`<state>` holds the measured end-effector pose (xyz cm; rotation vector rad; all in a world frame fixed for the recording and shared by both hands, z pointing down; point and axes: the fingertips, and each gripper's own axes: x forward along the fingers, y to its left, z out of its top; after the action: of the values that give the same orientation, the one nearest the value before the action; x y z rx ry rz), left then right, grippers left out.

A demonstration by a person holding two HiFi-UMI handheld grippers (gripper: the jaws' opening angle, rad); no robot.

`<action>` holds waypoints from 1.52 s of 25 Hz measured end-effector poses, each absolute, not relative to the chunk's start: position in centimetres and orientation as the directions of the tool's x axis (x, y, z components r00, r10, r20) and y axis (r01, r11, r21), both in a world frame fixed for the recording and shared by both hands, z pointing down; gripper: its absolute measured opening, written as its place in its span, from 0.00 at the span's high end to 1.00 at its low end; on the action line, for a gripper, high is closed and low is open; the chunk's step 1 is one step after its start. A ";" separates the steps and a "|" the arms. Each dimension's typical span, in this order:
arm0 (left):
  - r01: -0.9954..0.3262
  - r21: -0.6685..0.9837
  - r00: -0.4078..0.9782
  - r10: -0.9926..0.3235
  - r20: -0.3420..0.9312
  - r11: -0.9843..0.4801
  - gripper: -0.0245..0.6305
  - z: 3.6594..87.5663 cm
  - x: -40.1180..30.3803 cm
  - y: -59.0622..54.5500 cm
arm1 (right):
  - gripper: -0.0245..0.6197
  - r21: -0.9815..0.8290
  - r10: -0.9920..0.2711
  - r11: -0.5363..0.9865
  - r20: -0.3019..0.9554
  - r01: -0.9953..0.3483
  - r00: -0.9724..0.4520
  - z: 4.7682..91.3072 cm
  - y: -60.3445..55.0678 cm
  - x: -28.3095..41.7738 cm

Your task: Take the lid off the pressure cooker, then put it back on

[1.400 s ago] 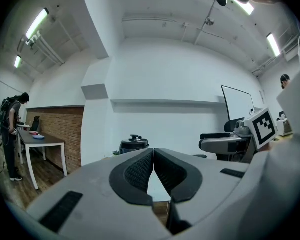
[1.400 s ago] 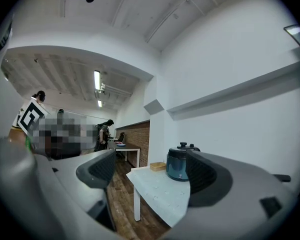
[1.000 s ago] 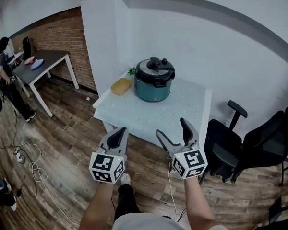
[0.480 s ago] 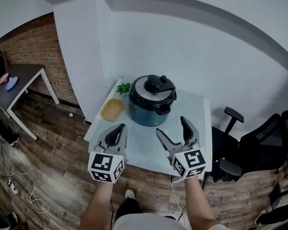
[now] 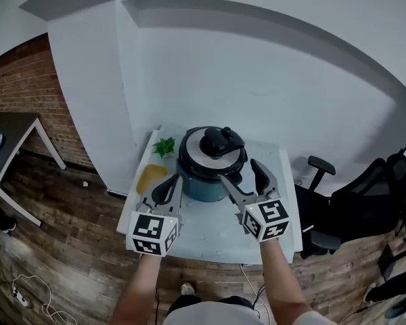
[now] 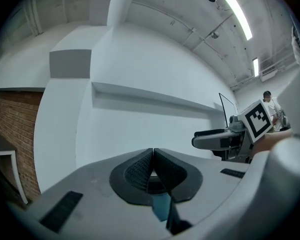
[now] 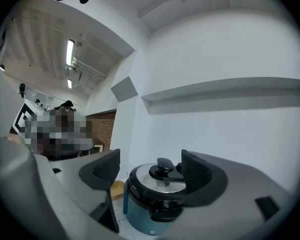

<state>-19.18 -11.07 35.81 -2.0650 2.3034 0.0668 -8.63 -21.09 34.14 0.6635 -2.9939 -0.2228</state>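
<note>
The left gripper (image 5: 168,187) is pinched shut on nothing, its ribbed pads pressed flat together in its own view, while the right gripper (image 5: 239,175) is spread wide and empty, framing the pressure cooker (image 5: 201,187) between its jaws without touching it. Both are held side by side above the near half of a white table (image 5: 210,234), short of the pot. The teal cooker stands toward the back of that table, close to the white wall, with its lid (image 5: 210,149) seated on top and the black knob (image 5: 218,135) and handle in place. A yellow container (image 5: 151,178) lies just to its left and a small green sprig (image 5: 164,145) sits behind that, at the table's far left corner. A black office chair (image 5: 312,205) stands off the table's right side, and a brick wall (image 5: 20,80) runs along the room's left. By the look of it the job has not begun: the lid has yet to be gripped, lifted clear and set back on, and the closed left gripper would need to part before it could help
</note>
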 end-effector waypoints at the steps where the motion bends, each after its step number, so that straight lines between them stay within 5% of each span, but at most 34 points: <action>1: -0.994 0.004 -0.107 -0.992 -0.063 0.107 0.94 35.8 -19.6 -11.5 | 0.39 0.156 -0.429 0.894 0.039 -0.419 -0.902 34.2 -21.5 -9.0; 38: -0.978 0.018 -0.208 -0.977 0.041 0.209 0.94 38.8 -24.5 -21.4 | 0.40 0.073 -0.325 0.945 0.332 -0.319 -0.885 40.3 -34.7 -22.0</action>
<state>-24.46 -21.43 38.81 -2.0034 2.4758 -0.0187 -22.04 -34.74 40.29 0.4706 -2.7548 -0.0237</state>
